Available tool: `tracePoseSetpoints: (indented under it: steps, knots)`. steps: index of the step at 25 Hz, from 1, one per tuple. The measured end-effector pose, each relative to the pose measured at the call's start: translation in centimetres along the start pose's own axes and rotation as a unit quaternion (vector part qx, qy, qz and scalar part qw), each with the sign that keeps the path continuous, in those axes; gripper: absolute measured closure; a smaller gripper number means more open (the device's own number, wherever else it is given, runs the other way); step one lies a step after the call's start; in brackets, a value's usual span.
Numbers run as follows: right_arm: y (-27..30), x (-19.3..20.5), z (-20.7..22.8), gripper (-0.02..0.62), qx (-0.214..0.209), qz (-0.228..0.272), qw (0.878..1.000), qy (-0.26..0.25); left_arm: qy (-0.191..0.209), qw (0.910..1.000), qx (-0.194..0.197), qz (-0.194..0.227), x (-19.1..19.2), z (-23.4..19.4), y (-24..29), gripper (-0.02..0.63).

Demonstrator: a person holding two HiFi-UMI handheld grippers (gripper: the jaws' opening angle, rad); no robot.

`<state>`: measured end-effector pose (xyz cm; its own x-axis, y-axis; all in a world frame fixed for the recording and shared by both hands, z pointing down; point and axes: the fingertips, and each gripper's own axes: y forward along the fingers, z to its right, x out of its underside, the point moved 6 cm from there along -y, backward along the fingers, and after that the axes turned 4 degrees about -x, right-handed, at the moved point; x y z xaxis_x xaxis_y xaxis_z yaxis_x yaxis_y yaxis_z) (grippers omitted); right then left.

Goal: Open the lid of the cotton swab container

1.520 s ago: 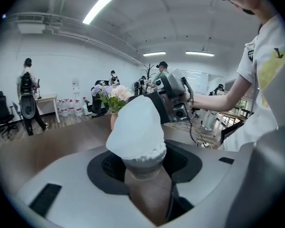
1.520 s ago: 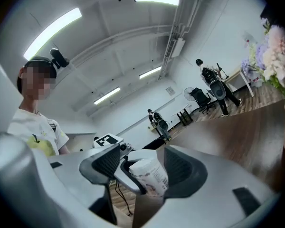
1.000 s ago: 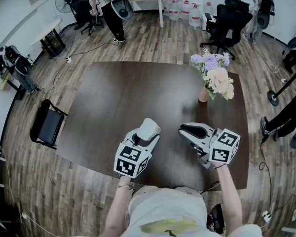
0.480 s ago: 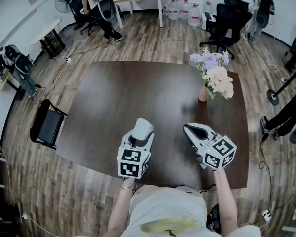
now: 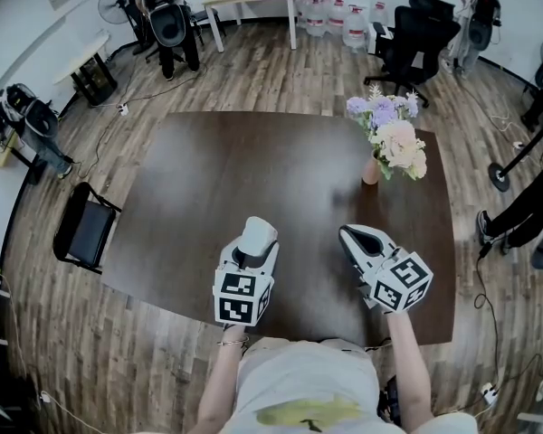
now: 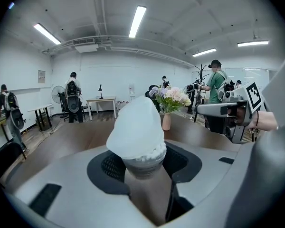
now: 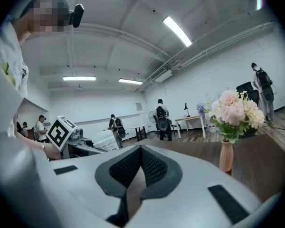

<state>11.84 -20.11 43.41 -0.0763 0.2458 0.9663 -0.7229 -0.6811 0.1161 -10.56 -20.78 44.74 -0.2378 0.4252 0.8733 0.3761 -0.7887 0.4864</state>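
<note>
Quick count from my end: two grippers, one cotton swab container, one vase of flowers, one table

The left gripper (image 5: pixel 252 247) has its jaws spread fairly wide and clamped on the lower body of the cotton swab container (image 6: pixel 137 137), which sticks up past the tips. It's a small clear tub with a milky white, rounded cone-ish lid (image 6: pixel 135 120) on top, and a ring of white swab heads (image 6: pixel 151 153) shows just under the lid's edge. The lid is on

The right gripper (image 5: pixel 357 239) is off to the left one's right, apart from the container, jaws pressed together with nothing in them

Out beyond the right gripper's tip stands the vase of flowers (image 5: pixel 391 147) on the dark table (image 5: pixel 226 170)
</note>
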Motion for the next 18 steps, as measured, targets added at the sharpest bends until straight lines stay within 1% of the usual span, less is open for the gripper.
tracePoseSetpoints:
  steps: [5,18]
  knots:
    - [-0.42,0.05,0.45,0.574,0.014,0.008,1.0,0.0,-0.002,1.0,-0.001,0.006,-0.15,-0.25,0.03,0.393]
    - [-0.6,-0.18,0.57,0.574,0.027,0.018,0.999,0.0,-0.004,0.9998,-0.004,0.02,-0.33,-0.83,-0.24,0.392]
